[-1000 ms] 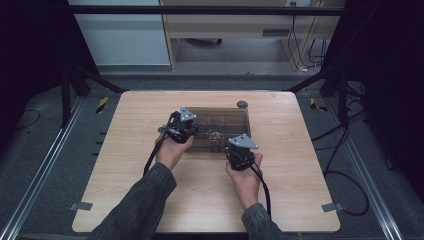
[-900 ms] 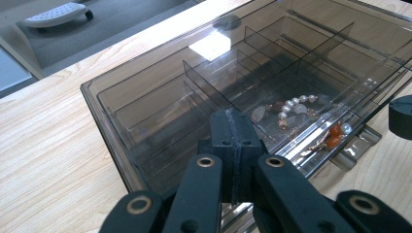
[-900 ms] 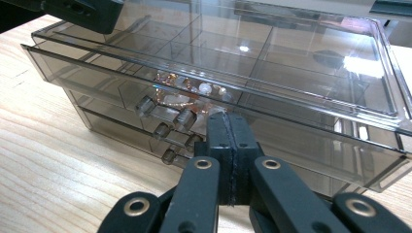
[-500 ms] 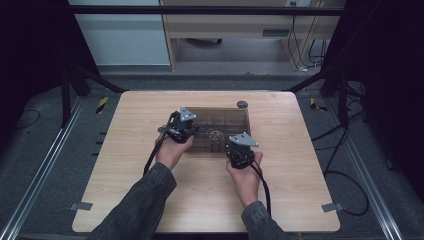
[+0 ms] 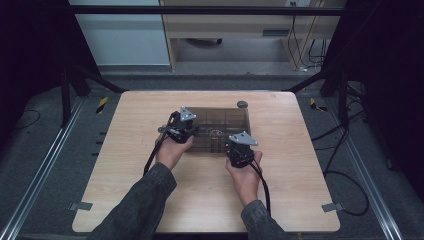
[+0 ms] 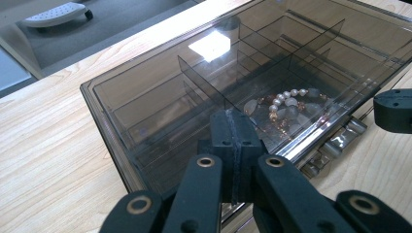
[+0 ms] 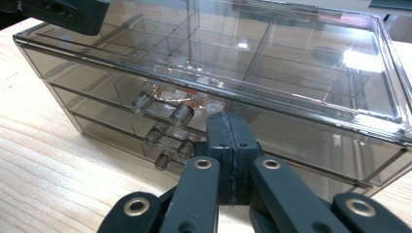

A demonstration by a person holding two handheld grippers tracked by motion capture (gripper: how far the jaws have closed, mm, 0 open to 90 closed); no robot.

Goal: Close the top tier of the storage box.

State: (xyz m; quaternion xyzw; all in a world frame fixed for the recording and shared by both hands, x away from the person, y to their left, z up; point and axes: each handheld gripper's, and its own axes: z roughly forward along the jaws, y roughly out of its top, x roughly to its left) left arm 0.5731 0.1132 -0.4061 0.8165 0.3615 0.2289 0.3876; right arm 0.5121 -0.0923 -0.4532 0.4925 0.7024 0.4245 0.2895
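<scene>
Little has changed over the last second: the left gripper (image 5: 179,131) stays at the organizer box's (image 5: 220,131) 9 o'clock edge, while the right gripper (image 5: 239,150) has crept slightly toward the drawer front at 5 o'clock, so I judge the drawer work has not begun. The smoky box sits mid-table, its small drawers (image 7: 165,131) closed, a pearl bracelet (image 6: 286,99) inside. Left hand (image 5: 170,150) angles in from 7 o'clock, jaws pressed together, empty; right hand (image 5: 246,176) points toward 12, jaws likewise closed on nothing
</scene>
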